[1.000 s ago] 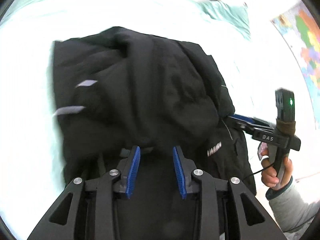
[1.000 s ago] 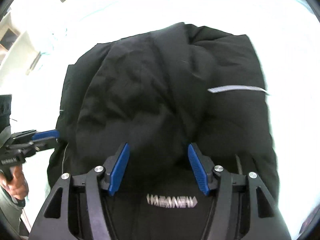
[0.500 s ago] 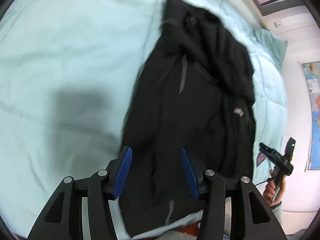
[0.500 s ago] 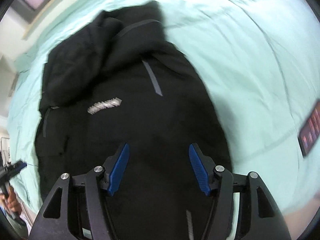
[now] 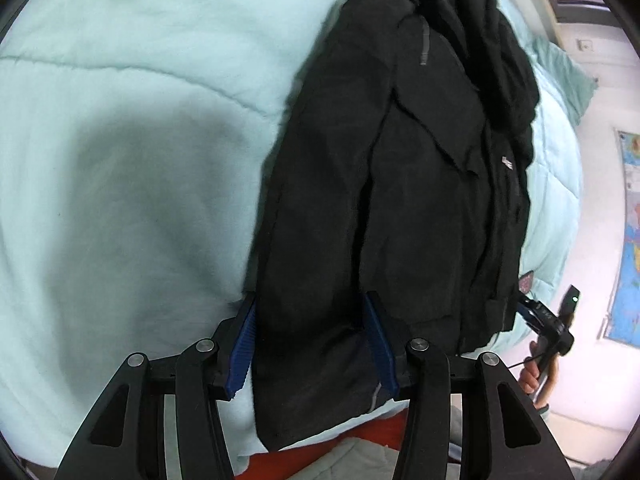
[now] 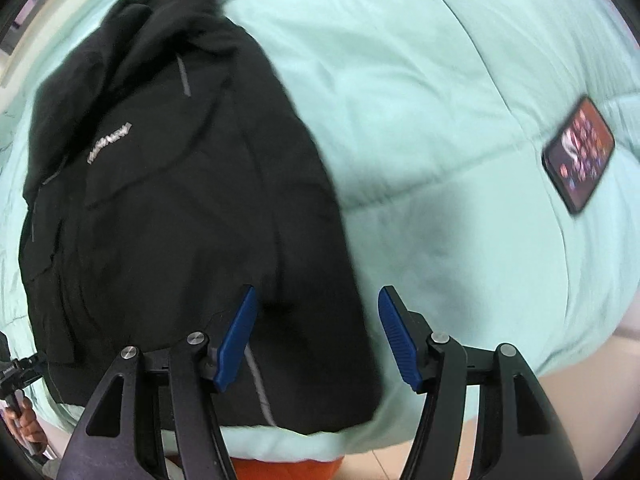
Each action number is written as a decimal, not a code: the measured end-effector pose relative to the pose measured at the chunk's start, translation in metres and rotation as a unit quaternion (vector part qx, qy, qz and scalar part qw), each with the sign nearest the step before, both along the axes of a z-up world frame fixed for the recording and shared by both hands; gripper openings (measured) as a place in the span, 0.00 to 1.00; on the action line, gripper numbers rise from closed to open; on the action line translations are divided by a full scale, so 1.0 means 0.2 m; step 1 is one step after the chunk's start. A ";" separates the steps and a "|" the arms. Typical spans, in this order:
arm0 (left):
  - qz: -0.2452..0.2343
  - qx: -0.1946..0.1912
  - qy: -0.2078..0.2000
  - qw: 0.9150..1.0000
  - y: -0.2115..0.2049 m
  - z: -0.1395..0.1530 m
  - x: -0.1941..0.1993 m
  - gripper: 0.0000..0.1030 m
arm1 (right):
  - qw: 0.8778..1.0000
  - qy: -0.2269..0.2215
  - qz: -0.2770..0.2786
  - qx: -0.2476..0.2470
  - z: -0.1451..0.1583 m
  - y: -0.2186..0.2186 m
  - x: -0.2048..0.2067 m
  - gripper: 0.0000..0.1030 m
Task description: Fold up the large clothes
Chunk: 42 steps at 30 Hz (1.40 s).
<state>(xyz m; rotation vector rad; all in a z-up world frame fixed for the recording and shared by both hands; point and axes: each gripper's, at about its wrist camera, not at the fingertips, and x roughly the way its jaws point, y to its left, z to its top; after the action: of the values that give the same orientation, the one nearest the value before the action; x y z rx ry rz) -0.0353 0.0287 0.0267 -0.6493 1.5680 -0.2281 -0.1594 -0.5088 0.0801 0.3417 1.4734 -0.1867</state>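
Note:
A black jacket (image 5: 420,200) lies stretched lengthwise on the mint bedcover (image 5: 120,160), hood end far, hem at the bed's near edge. My left gripper (image 5: 311,297) hovers over the hem's left corner. Its jaws are closing with the hem fabric between the blue pads (image 5: 242,348); I see no firm pinch. My right gripper (image 6: 319,290) stands open over the jacket's (image 6: 180,220) near right corner, with jacket edge and bedcover (image 6: 420,100) in the gap. In the left wrist view the right gripper (image 5: 528,308) shows beside the hem, held by a hand.
A phone (image 6: 580,156) with a lit screen lies on the bedcover to the right of the jacket. The bed's near edge runs just under both grippers, with orange cloth (image 6: 280,468) below it. A wall map (image 5: 630,240) hangs beyond the bed's right side.
The jacket, bunched up and lifted a second ago, now lies flat and long on the bedcover. Both grippers have pulled back toward the bed's near edge and dropped lower.

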 end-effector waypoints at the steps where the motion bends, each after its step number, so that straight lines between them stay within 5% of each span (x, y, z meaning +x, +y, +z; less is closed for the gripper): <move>1: -0.007 -0.003 -0.006 1.000 -0.02 0.01 0.00 0.38 | 1.000 0.003 -0.003 0.010 -0.02 -0.01 -0.01 0.64; 5: -0.013 -0.055 -0.032 0.998 -0.06 0.09 0.02 0.33 | 0.997 0.019 -0.009 0.075 -0.10 -0.01 -0.04 0.63; 7: -0.011 -0.068 -0.032 0.997 -0.07 0.10 0.02 0.33 | 0.998 0.014 0.015 0.067 -0.07 0.03 -0.06 0.62; 11: -0.019 -0.053 0.007 0.998 -0.07 0.01 -0.04 0.36 | 0.994 0.017 0.040 0.100 -0.05 0.04 -0.10 0.60; 16: 0.024 -0.088 0.025 0.996 -0.03 -0.06 -0.07 0.39 | 0.992 0.032 0.024 0.120 -0.13 0.03 -0.07 0.60; 17: 0.019 -0.082 0.015 0.996 -0.05 -0.02 -0.06 0.36 | 0.993 0.028 0.025 0.115 -0.11 0.05 -0.06 0.57; 19: -0.006 -0.084 -0.030 0.996 -0.06 0.11 -0.05 0.12 | 0.992 -0.004 0.046 0.120 0.01 0.09 -0.04 0.34; 23: -0.023 -0.134 -0.071 0.988 -0.11 0.25 0.02 0.13 | 0.987 -0.046 0.087 0.125 0.18 0.17 0.01 0.32; 28: -0.033 -0.127 -0.015 0.991 -0.16 0.08 0.06 0.25 | 0.985 0.033 0.072 0.152 -0.04 0.14 0.07 0.40; 31: -0.033 -0.099 -0.009 0.995 -0.17 0.04 0.06 0.22 | 0.985 0.055 0.058 0.152 -0.12 0.13 0.07 0.41; 34: -0.035 -0.102 -0.042 0.993 -0.14 0.11 0.09 0.12 | 0.986 0.054 0.030 0.157 -0.12 0.11 0.07 0.27; 42: -0.023 -0.151 -0.179 0.972 -0.07 0.60 0.44 0.12 | 0.982 -0.079 0.030 0.170 0.39 0.01 0.34 0.23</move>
<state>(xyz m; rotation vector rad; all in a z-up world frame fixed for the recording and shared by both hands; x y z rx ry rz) 0.0525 0.0147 0.1461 -0.7606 1.2093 -0.5936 -0.0908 -0.5066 0.1580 0.5738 1.3538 0.1406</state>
